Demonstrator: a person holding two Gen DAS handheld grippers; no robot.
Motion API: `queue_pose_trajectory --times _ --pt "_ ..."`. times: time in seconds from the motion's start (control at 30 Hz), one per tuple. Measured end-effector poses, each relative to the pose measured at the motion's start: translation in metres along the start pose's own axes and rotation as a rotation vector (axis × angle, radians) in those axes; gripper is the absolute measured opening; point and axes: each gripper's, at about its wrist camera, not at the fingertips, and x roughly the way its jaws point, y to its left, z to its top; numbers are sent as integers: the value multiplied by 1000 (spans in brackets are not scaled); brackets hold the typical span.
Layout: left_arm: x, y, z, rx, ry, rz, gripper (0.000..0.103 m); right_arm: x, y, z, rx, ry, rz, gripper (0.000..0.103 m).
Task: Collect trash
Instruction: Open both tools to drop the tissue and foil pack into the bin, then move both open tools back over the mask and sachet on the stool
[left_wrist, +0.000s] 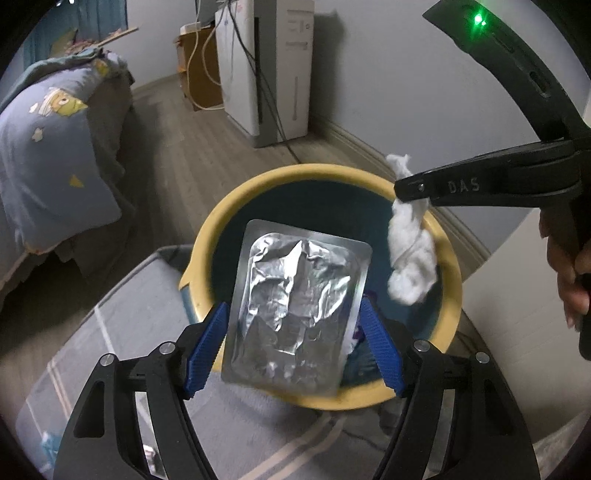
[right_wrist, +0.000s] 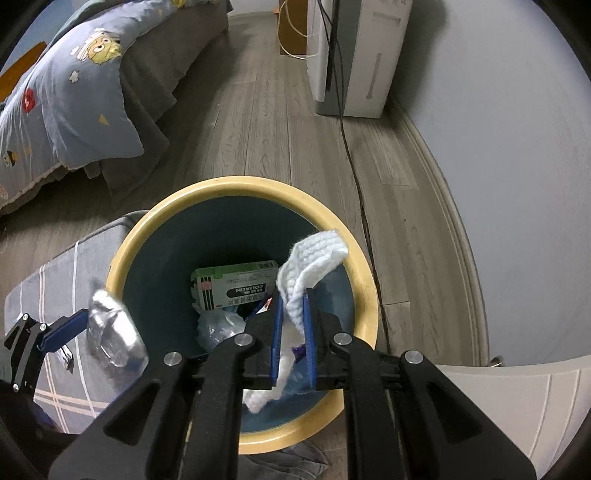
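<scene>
A: Left wrist view. The foil blister sheet sits between the blue fingers of the left gripper, long axis running away from the camera and tilted a little to the right. It hangs over the near rim of the yellow-rimmed bin, its far end already above the dark opening.

B: Is it gripped or let go?

A: The fingers stand wide; the sheet's edges lie at or just inside the pads, and I cannot tell whether they are pressing on it. I judge it at the point of release.

B: And the other hand?

A: Right wrist view. The right gripper is clenched on a white tissue wad, one end poking up past the fingertips, the other trailing below them. The wad hangs inside the bin's opening, toward its right side.

B: Which is better placed over the bin?

A: The right, I think: its load is wholly within the rim. The left sheet straddles the near edge, so a slight push forward would make its fall safer.

B: What is already inside?

A: A green and white medicine box and a clear crumpled wrapper. The bin stands on the wooden floor beside a grey checked cushion, with the bed beyond.
</scene>
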Motion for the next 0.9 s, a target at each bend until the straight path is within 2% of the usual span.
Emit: queue_pose_trajectory --times 0.07,0.13,0.23,0.3,0.33,0.37,0.4,0.43,0.7,0.9 --pt "-3 1 0 -4 -14 3 86 -1 -1 1 7 -7 -1 22" --pt "-6 5 0 -20 -25 0 88 -2 -3 1 15 -12 3 32" --pt "-13 15 -1 -49 -33 12 91 -3 -5 1 33 -14 23 39" --pt "-18 22 -4 -66 -36 26 93 -7 -4 1 39 -24 30 47" --pt "-23 28 -7 -81 -39 32 95 -8 -3 2 40 -29 32 56" --pt "-27 32 -9 -95 -41 38 96 -11 -2 2 42 -36 36 72" --pt "-32 38 -12 -117 -44 48 97 -13 -2 2 45 -44 43 82" --pt "-38 44 -14 -136 -45 57 97 -16 -2 3 50 -55 48 98" --pt "-92 96 -45 -211 -62 168 98 -36 15 5 40 -105 46 97" --pt "-143 147 -78 -278 -39 275 98 -48 43 3 -1 -120 92 97"
